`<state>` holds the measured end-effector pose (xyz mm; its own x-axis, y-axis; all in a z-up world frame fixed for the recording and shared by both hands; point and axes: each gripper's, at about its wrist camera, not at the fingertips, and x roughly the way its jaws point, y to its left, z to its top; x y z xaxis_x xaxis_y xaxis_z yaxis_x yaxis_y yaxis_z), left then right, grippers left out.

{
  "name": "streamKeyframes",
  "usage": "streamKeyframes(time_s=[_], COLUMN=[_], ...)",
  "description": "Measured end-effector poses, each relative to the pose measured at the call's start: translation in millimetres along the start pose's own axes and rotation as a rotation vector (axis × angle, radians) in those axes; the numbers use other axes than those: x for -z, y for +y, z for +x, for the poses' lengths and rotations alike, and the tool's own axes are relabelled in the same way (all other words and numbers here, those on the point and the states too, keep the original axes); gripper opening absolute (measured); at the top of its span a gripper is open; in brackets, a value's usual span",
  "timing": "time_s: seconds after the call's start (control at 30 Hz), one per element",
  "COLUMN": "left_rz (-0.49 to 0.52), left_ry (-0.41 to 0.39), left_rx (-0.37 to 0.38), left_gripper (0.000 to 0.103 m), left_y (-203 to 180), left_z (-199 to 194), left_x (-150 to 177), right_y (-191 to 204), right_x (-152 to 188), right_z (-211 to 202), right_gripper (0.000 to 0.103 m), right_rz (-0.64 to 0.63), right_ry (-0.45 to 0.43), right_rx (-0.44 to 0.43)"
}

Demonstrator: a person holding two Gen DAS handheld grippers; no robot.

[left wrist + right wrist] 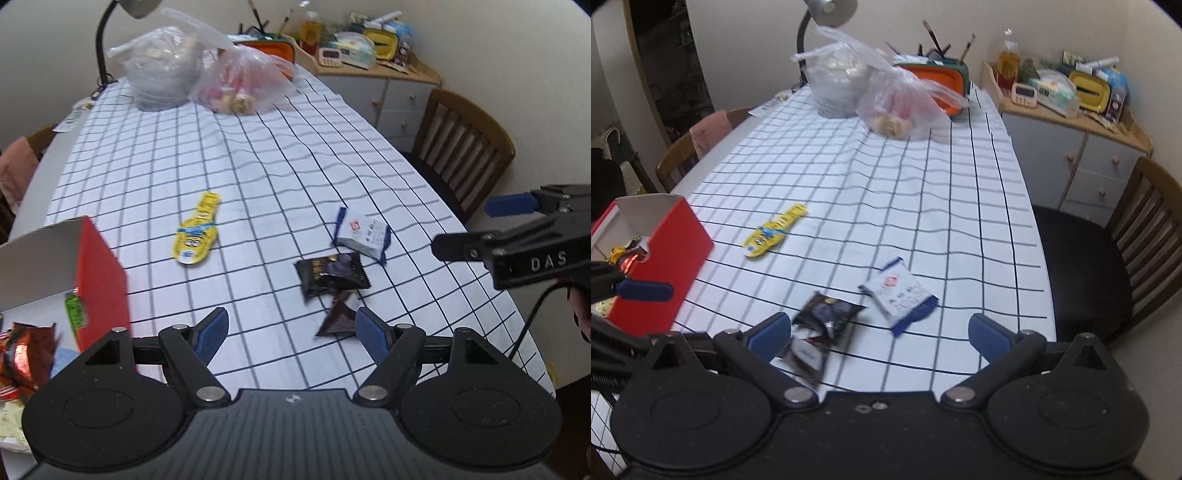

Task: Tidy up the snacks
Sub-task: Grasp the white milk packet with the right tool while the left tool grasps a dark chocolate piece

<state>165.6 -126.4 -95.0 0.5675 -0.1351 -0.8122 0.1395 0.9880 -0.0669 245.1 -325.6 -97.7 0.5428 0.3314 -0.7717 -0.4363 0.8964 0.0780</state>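
Both claws, left [291, 328] and right [879, 332], spread wide, empty, above checked counter [258, 155]. Yellow packet [197, 233], white packet [364, 236], black packets [332, 277] loose near red box [101, 273] holding snacks.

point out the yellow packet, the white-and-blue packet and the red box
yellow packet [196, 233]: left wrist view, middle of its wider lower half.
white-and-blue packet [899, 291]: right wrist view, centre of the white printed face.
red box [670, 258]: right wrist view, its red outer side wall.
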Motion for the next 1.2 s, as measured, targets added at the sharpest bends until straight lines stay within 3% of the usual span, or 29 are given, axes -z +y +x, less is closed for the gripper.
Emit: streamKeyframes(time_s=[0.33,0.7,1.07,1.2], left_rz=[0.032,0.035,0.002,0.015], left_ry=[0.106,0.159,0.196,0.203], left_rx=[0.057,0.056,0.047,0.052], left_gripper=[0.075,0.075,0.075,0.069], left_y=[-34.1,-48.7,-47.8,-47.5], left_z=[53.1,87.5,107.8,109.8], left_x=[-9.9,-13.6,-11.7,-9.3], right_y=[-31.8,-16.9,-15.5,-13.3], right_x=[-5.6,-9.5,-18.6,-17.8], right_z=[44.6,101.8,142.4,148.7], right_gripper=[0.101,0.094,0.082,0.074], right_rz=[-0.054,-0.368,-0.417,-0.43], right_ry=[0.06,0.115,0.163,0.167], right_rx=[-0.021,-0.048,-0.088,-0.096])
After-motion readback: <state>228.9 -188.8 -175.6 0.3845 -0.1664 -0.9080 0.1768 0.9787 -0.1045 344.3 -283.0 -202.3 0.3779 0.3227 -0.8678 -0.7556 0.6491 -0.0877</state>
